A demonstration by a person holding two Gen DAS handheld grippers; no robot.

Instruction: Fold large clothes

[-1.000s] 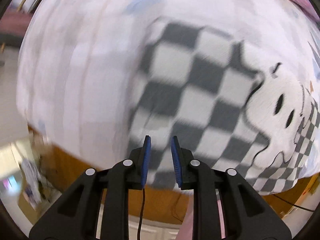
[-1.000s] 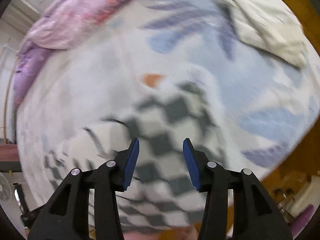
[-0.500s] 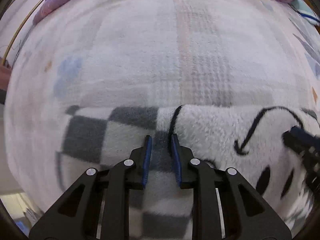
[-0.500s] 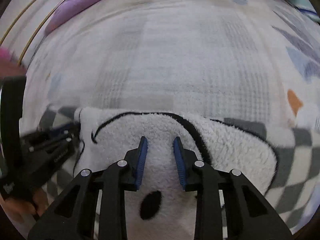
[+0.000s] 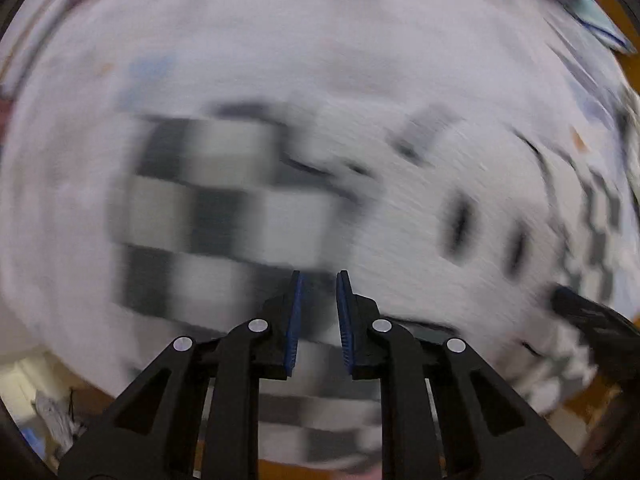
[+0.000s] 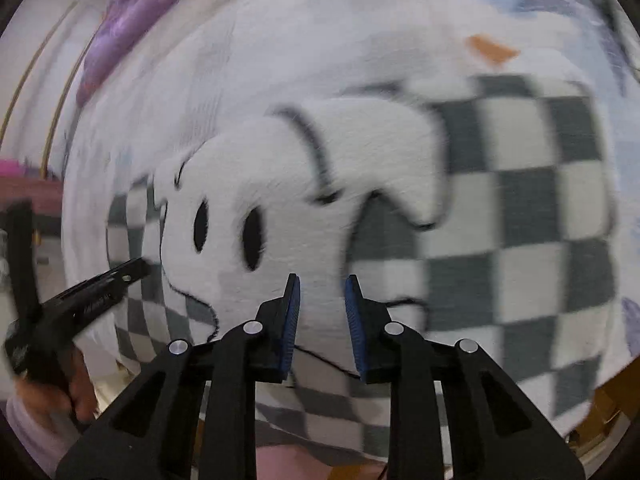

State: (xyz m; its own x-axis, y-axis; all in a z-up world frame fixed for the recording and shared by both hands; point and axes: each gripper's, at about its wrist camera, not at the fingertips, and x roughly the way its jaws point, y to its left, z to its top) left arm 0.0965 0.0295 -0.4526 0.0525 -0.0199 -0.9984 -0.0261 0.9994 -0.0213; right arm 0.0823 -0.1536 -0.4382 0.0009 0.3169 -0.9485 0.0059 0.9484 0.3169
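A fluffy grey-and-white checkered garment point(image 6: 520, 208) with a big white cartoon face point(image 6: 256, 208) lies folded on the bed. It also shows, blurred, in the left wrist view point(image 5: 224, 216). My left gripper point(image 5: 318, 312) is open and empty, above the garment's near edge. My right gripper point(image 6: 320, 312) is open and empty, above the white face's lower edge. The left gripper also shows in the right wrist view point(image 6: 96, 292), and the right gripper at the right edge of the left wrist view point(image 5: 592, 320).
The garment rests on a pale patterned bedspread point(image 6: 320, 40). A purple and pink quilt point(image 6: 128, 28) lies bunched at the far side. The wooden bed frame point(image 6: 612, 396) shows below the near edge.
Both grippers have pulled back and up from the garment's far fold, so more of the garment now shows. The right gripper's jaws have opened slightly wider. Both views are motion-blurred.
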